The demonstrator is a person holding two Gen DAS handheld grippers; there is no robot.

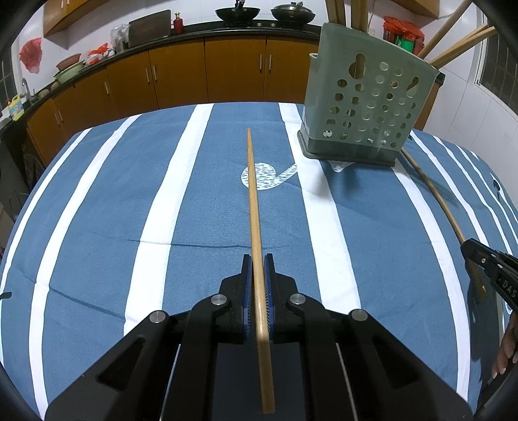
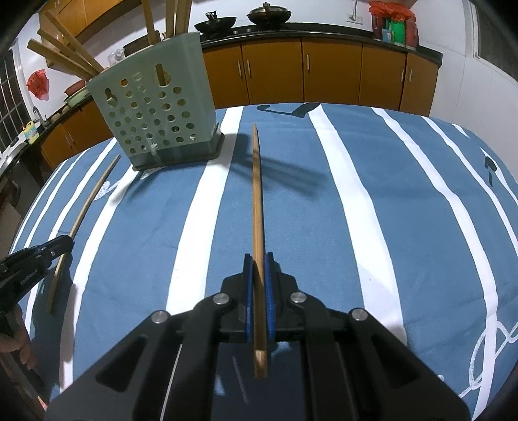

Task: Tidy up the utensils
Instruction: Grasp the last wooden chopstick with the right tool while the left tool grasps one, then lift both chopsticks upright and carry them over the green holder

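Note:
In the left wrist view my left gripper [image 1: 258, 259] is shut on a bamboo chopstick [image 1: 252, 194] that runs straight ahead over the blue striped cloth [image 1: 97, 226]. In the right wrist view my right gripper [image 2: 258, 259] is shut on a second chopstick [image 2: 257, 194] the same way. A pale green perforated utensil holder [image 1: 365, 107] [image 2: 155, 113] stands upright between the two, with several chopsticks [image 1: 459, 45] [image 2: 64, 55] sticking out of its top. Each view catches the other gripper at its edge: the right gripper [image 1: 469, 247] with its chopstick [image 1: 435, 194], the left gripper [image 2: 66, 241] with its chopstick [image 2: 94, 197].
Orange kitchen cabinets [image 1: 236, 71] under a dark counter run behind the table, with two woks [image 1: 238, 13] on the stove. A person's fingers [image 1: 505, 353] [image 2: 19, 343] show at the frame edges. The holder casts shadows on the cloth.

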